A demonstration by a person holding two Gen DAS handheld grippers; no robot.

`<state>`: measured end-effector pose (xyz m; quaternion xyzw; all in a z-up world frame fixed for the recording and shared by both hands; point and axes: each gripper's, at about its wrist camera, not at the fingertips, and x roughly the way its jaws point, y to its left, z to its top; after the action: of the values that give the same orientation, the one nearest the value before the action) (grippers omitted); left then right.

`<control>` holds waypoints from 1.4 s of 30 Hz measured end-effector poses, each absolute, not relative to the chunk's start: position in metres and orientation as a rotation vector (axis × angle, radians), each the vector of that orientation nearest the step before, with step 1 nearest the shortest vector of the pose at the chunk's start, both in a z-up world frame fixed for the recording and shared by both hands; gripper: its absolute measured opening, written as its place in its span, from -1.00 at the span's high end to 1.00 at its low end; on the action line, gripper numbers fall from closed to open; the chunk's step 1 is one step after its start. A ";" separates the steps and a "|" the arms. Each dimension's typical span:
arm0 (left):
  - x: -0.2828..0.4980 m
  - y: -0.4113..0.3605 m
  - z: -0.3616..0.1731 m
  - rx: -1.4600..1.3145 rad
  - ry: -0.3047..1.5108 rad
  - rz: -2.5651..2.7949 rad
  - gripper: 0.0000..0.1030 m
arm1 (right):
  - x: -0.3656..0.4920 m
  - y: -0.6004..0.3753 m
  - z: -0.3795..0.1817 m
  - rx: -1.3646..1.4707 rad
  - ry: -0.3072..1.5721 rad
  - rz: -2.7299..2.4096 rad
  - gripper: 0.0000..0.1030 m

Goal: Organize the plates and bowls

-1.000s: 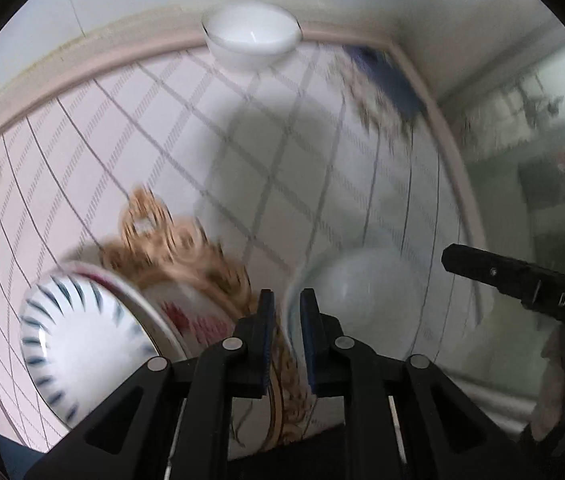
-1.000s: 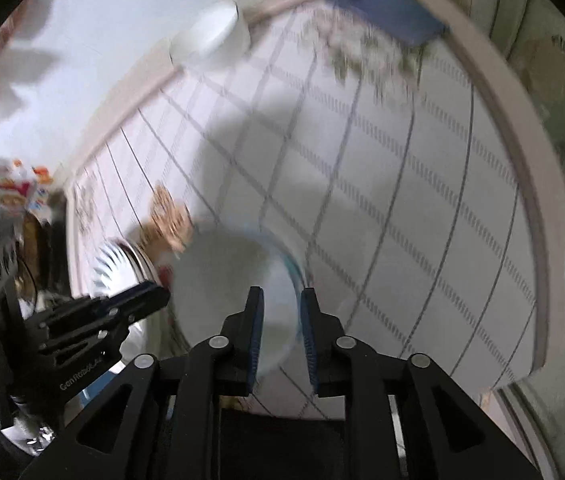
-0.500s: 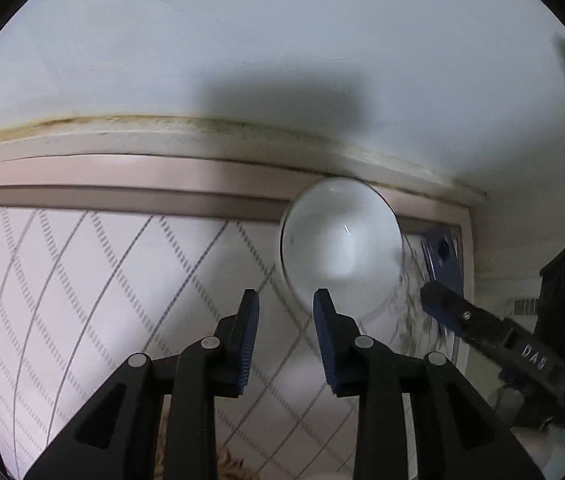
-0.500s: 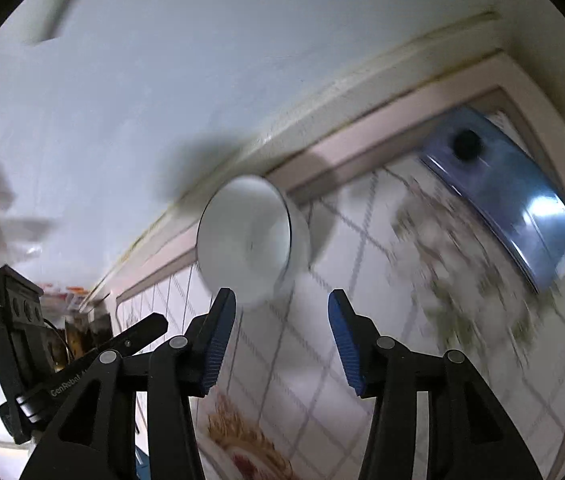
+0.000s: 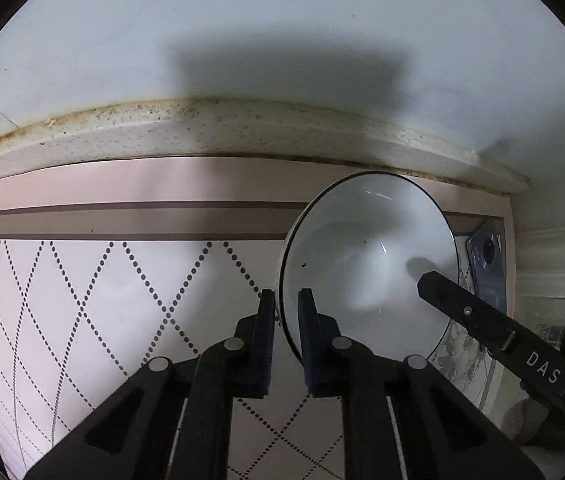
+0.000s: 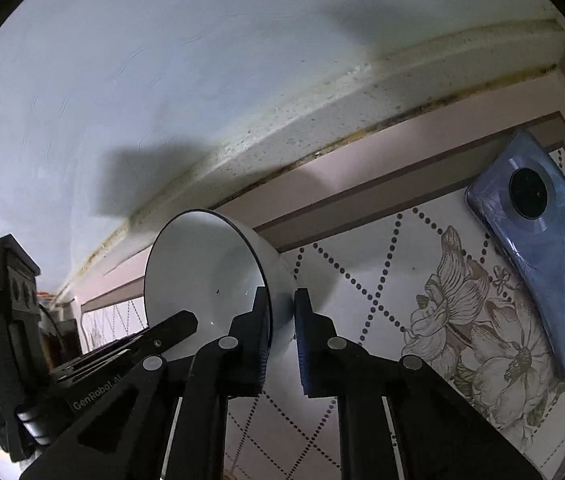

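Observation:
A white bowl [image 5: 366, 264] with a thin dark rim stands tilted near the back edge of the table, its opening facing me. My left gripper [image 5: 282, 308] is shut on the bowl's left rim, one finger inside and one outside. My right gripper [image 6: 282, 308] is shut on the opposite rim of the same bowl [image 6: 202, 272]. In the left wrist view a finger of the right gripper [image 5: 442, 292] crosses in front of the bowl. The left gripper's body [image 6: 94, 360] shows at the left of the right wrist view.
The table wears a white cloth with dotted diamonds [image 5: 122, 300] and a flower print [image 6: 462, 320]. A blue phone [image 6: 542, 264] lies face down at the back right. A stained ledge [image 5: 242, 128] and a pale wall run behind.
Both grippers left the plates at the front, moved to the white bowl at the back, and closed on its rim from either side. The bowl now stands tilted.

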<state>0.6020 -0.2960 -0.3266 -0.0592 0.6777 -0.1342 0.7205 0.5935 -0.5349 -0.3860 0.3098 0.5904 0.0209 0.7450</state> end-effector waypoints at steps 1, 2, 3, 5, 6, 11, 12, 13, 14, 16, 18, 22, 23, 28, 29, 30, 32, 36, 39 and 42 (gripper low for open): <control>0.602 -0.297 -0.324 -0.131 1.494 -0.296 0.82 | 0.587 -0.530 -0.383 0.672 1.293 0.045 0.74; 0.600 -0.297 -0.320 -0.128 1.487 -0.297 0.82 | 0.586 -0.529 -0.382 0.669 1.293 0.045 0.74; 0.597 -0.296 -0.315 -0.124 1.481 -0.299 0.81 | 0.582 -0.526 -0.380 0.669 1.292 0.045 0.74; 0.593 -0.299 -0.305 -0.118 1.469 -0.302 0.81 | 0.576 -0.525 -0.375 0.669 1.286 0.047 0.74; 0.590 -0.297 -0.299 -0.117 1.465 -0.307 0.81 | 0.573 -0.524 -0.370 0.669 1.280 0.048 0.74; 0.568 -0.292 -0.265 -0.089 1.421 -0.334 0.81 | 0.547 -0.514 -0.341 0.656 1.245 0.057 0.74; 0.563 -0.293 -0.260 -0.082 1.415 -0.339 0.81 | 0.541 -0.511 -0.334 0.650 1.238 0.061 0.74; 0.555 -0.292 -0.253 -0.078 1.408 -0.346 0.81 | 0.534 -0.510 -0.327 0.645 1.232 0.064 0.74; 0.549 -0.292 -0.247 -0.075 1.401 -0.352 0.81 | 0.528 -0.508 -0.322 0.641 1.225 0.065 0.74; 0.532 -0.286 -0.233 -0.062 1.384 -0.370 0.81 | 0.509 -0.503 -0.306 0.627 1.210 0.069 0.74; 0.513 -0.283 -0.221 -0.060 1.378 -0.388 0.81 | 0.490 -0.500 -0.294 0.616 1.198 0.073 0.74; 0.478 -0.282 -0.202 -0.039 1.366 -0.425 0.81 | 0.441 -0.502 -0.268 0.609 1.179 0.073 0.74; 0.468 -0.281 -0.197 -0.030 1.362 -0.436 0.81 | 0.429 -0.501 -0.264 0.608 1.176 0.072 0.74; 0.420 -0.286 -0.191 0.004 1.369 -0.483 0.80 | 0.369 -0.492 -0.243 0.595 1.172 0.064 0.73; 0.412 -0.284 -0.189 0.009 1.371 -0.490 0.80 | 0.359 -0.492 -0.241 0.596 1.171 0.064 0.73; 0.401 -0.282 -0.188 0.013 1.375 -0.499 0.80 | 0.347 -0.491 -0.239 0.597 1.170 0.063 0.73; 0.386 -0.281 -0.189 0.027 1.380 -0.509 0.79 | 0.323 -0.485 -0.237 0.596 1.176 0.063 0.73; 0.358 -0.278 -0.203 0.036 1.412 -0.519 0.79 | 0.286 -0.480 -0.246 0.612 1.197 0.057 0.73; 0.343 -0.278 -0.215 0.050 1.438 -0.522 0.80 | 0.264 -0.476 -0.253 0.613 1.219 0.044 0.73; 0.334 -0.280 -0.226 0.066 1.453 -0.521 0.80 | 0.252 -0.473 -0.267 0.614 1.243 0.034 0.73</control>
<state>0.3337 -0.2798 -0.2260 0.0299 0.6565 -0.2352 0.7161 0.2519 -0.4734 -0.2671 0.2831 0.5728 0.0158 0.7691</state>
